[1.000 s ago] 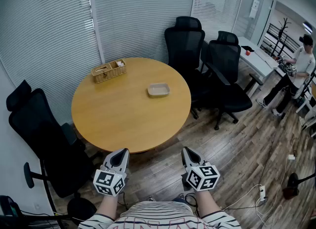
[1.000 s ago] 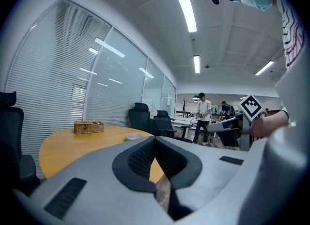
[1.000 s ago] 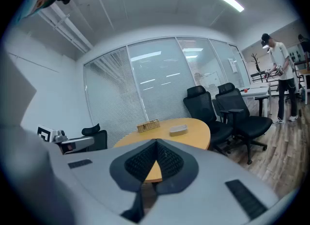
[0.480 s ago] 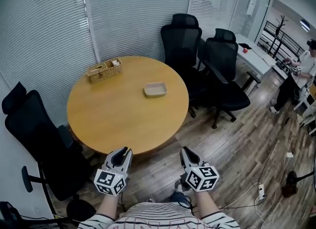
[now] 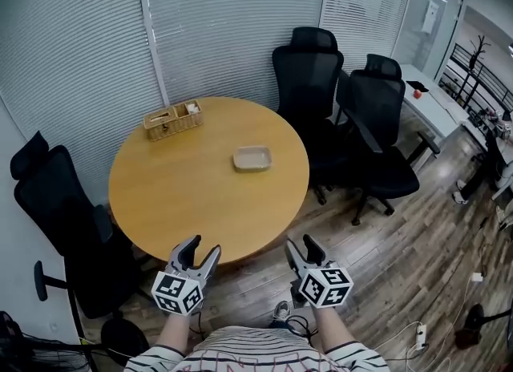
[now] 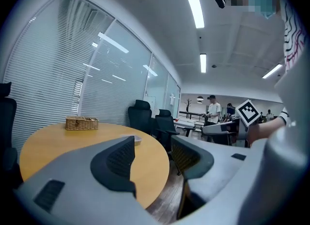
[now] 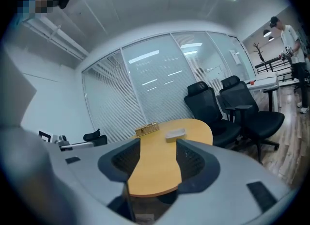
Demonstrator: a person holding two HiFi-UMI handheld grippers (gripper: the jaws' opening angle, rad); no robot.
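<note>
A round wooden table (image 5: 184,202) stands before me, with a wicker basket (image 5: 173,119) at its far left and a small beige tray (image 5: 252,158) near the middle. My left gripper (image 5: 199,249) is open and empty, just short of the table's near edge. To its right my right gripper (image 5: 301,248) is open too, holding nothing, over the wood floor. In the left gripper view the table (image 6: 58,144), basket (image 6: 82,122) and tray (image 6: 137,140) lie beyond the parted jaws. The right gripper view shows the table (image 7: 157,163), basket (image 7: 147,131) and tray (image 7: 175,133) between its jaws.
A black office chair (image 5: 60,218) stands left of the table; two more (image 5: 309,82) (image 5: 377,134) stand at its far right. Blinds cover the glass wall behind. A white desk (image 5: 437,106) is at the right, with a person (image 7: 290,49) working farther off. Cables and a power strip (image 5: 414,332) lie on the floor.
Both grippers have gone from shut to open. The head view has shifted slightly, and the person at the right has slipped out of it.
</note>
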